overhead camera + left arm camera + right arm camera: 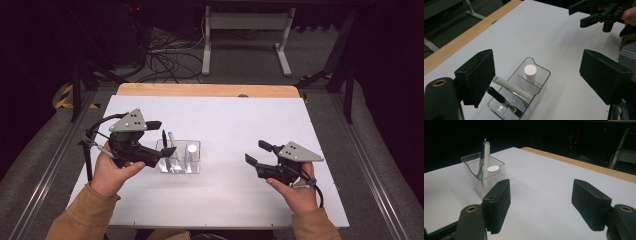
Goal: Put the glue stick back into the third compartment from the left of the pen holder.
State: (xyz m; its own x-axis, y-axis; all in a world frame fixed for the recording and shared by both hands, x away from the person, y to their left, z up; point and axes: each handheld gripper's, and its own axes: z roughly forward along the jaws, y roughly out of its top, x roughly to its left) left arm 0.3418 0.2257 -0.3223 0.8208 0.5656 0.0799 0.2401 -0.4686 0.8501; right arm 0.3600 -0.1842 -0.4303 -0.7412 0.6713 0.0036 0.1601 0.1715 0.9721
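Organizer (181,157) sits mid-table (240,200) (left claw (162,136) hovering, agape).

A clear plastic divided holder (181,157) stands on the white table (225,200); in it lean a slim white pen (511,87) and black pen (497,95), beside an upright white cylinder (530,72).

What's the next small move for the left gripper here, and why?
Probably ease the left gripper down and close on the white pen. Its jaws stand wide open right above the clear organizer, nothing held, and the white pen and black pen lean toward its near pad. The right gripper waits open, apart.
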